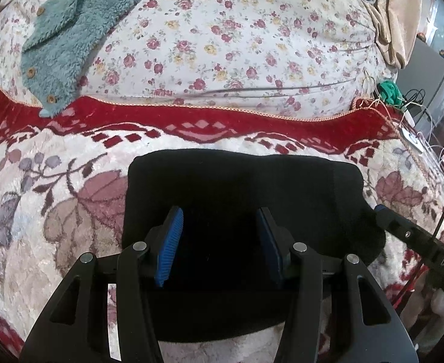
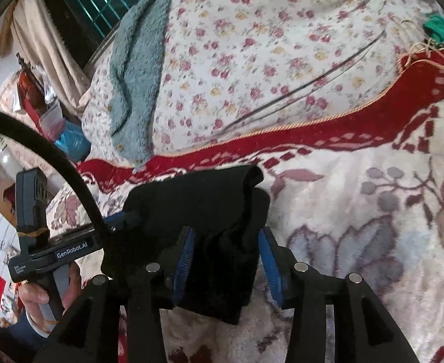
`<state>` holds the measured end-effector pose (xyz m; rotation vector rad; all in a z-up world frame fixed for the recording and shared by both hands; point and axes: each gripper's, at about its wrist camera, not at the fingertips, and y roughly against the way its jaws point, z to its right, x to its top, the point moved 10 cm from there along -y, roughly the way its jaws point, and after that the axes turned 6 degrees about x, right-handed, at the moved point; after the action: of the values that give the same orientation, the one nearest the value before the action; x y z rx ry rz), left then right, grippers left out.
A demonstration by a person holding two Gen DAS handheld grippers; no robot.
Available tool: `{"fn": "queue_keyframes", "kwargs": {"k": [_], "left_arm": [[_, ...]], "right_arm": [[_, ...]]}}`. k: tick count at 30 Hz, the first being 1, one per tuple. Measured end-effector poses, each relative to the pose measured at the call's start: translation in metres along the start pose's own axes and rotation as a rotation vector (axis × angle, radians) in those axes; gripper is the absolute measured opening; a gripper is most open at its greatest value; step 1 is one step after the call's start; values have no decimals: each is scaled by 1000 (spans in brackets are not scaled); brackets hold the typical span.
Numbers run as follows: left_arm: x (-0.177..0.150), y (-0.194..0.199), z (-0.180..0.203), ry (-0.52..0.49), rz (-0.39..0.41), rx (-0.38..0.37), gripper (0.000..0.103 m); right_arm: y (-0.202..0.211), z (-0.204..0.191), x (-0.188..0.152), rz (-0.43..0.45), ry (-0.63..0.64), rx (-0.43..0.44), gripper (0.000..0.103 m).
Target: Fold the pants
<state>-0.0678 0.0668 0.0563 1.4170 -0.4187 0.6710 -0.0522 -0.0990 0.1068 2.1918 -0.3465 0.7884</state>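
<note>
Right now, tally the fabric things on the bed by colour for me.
Black: 1, the folded pants
Teal: 1, the fleece garment
Red and cream: 1, the plush blanket
White floral: 1, the quilt
Green: 1, the small bundle
Total: 5

A bedroom: floral quilt (image 1: 237,30) on bed.

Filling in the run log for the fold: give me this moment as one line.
pants: black, folded on blanket | left gripper: open above pants | right gripper: open, pants between pads
</note>
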Motion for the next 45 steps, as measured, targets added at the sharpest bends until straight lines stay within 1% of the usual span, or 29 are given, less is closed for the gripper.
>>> {"fn": "queue_keyframes", "kwargs": {"k": [1,2,7,13,18,21,22,25,29,34,39,40,42,44,45], "left_arm": [[-1,2,-2,4,-3,-1,49],[-1,4,-3,7,-4,0,49],[-4,13,-14,40,-6,3,49],[-4,20,-26,75,-9,6,49],[-3,25,-34,106,-5,-7,49],[-2,27,-34,115,-10,-20,49],[-2,28,-33,112,-9,-23,49],[-1,31,-29,93,0,-25,49],[-1,34,-19,69,7,-33,49],[-2,36,-10,49,7,-47,49],[-1,41,-7,48,15,-53,49],[-2,41,-6,47,15,-55,49],[-3,42,-5,42,14,-53,49],[-5,43,-5,36,14,-49,49],[-6,44,-5,32,16,-46,49]], "right_arm": [[3,-1,2,10,0,-1,47],[6,-3,3,21,3,-2,48],[9,-21,11,62,23,31,48],[-10,-40,15,53,44,61,48],[-25,-42,15,38,36,59,48],[-26,-42,14,35,29,50,49],[-26,-42,15,37,32,56,52],[-24,-43,14,43,42,56,56],[-22,-50,12,42,62,73,57],[-11,-58,13,77,78,73,57],[8,-73,19,162,115,138,57],[10,-77,20,172,123,152,57],[8,-81,18,164,131,164,57],[5,-84,15,151,147,153,61],[4,-85,13,149,161,134,69]]}}
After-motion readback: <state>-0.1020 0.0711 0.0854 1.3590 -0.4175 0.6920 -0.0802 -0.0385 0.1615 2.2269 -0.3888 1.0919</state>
